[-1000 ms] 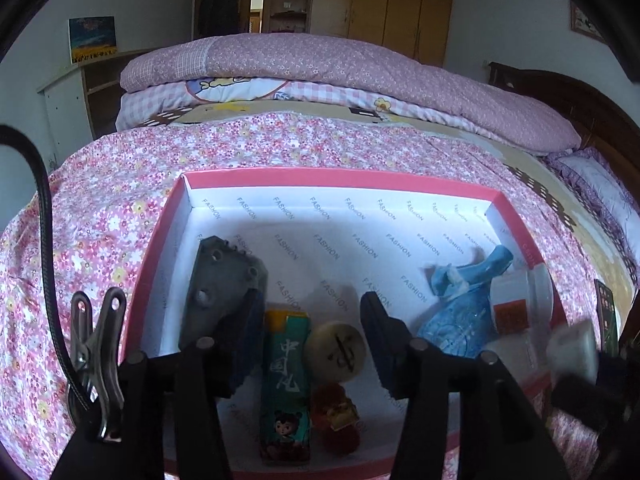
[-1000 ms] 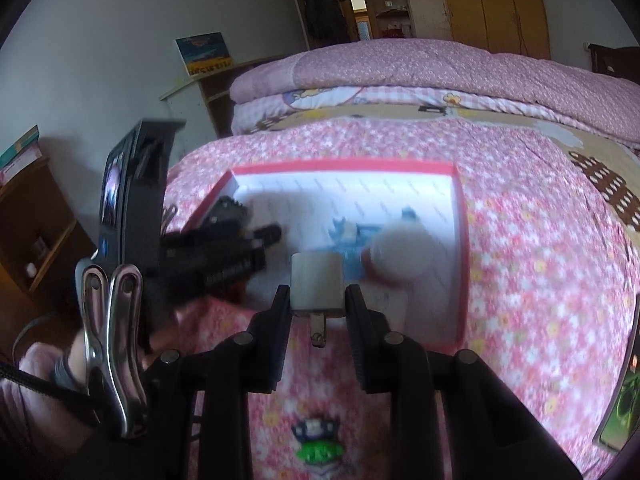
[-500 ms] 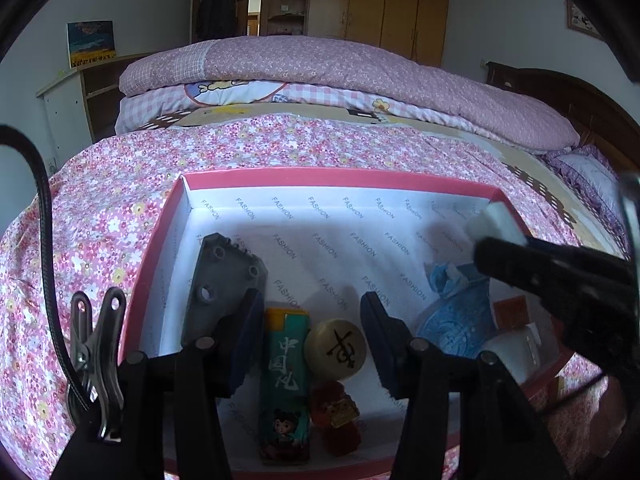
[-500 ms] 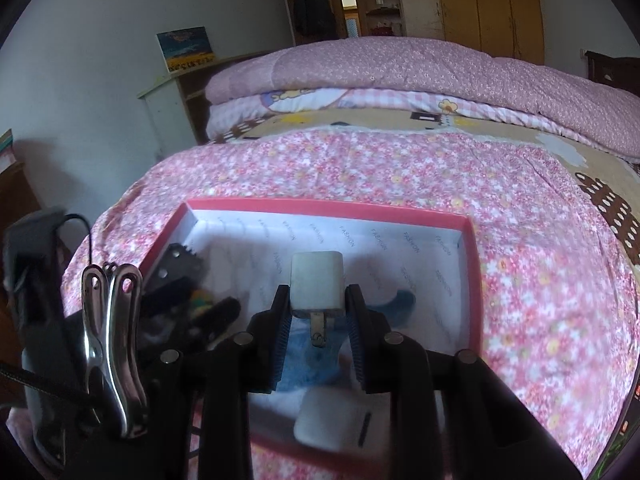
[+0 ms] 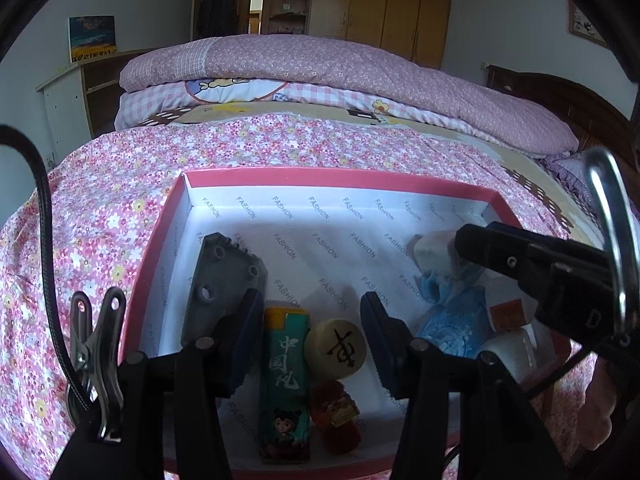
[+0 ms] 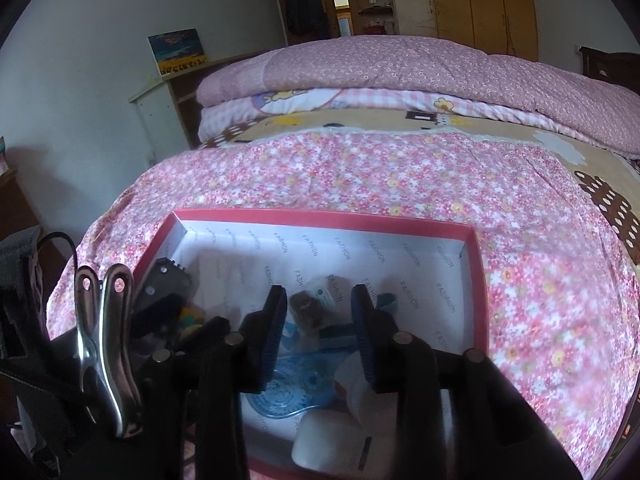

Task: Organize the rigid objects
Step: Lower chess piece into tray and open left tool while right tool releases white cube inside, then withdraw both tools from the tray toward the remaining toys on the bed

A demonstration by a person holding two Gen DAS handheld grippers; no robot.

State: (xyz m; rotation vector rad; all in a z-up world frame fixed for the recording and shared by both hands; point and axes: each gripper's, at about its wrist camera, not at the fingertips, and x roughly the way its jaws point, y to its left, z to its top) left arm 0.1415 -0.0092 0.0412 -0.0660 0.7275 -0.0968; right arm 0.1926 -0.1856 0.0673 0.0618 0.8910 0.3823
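A red-rimmed box (image 5: pixel 152 236) with white lining lies on the flowered bedspread; it also shows in the right wrist view (image 6: pixel 320 216). Inside are a grey plastic part (image 5: pixel 224 280), a green lighter (image 5: pixel 285 380), a round chess piece (image 5: pixel 335 349), a red figurine (image 5: pixel 336 416), a blue plastic piece (image 5: pixel 452 320) and a white charger (image 5: pixel 436 256). My left gripper (image 5: pixel 312 336) is open and empty over the lighter and chess piece. My right gripper (image 6: pixel 319 320) is open over the box; a blurred charger (image 6: pixel 316 308) shows between its fingers, just below the tips.
A white block (image 6: pixel 332 448) lies at the box's near edge. Folded pink quilts (image 5: pixel 320 72) are stacked at the far side of the bed. A shelf (image 5: pixel 80 92) stands at the left wall. A dark headboard (image 5: pixel 560 100) is at the right.
My right gripper moved over the box and opened, letting go of the white charger, which now sits in the box's right part. My left gripper stayed still.
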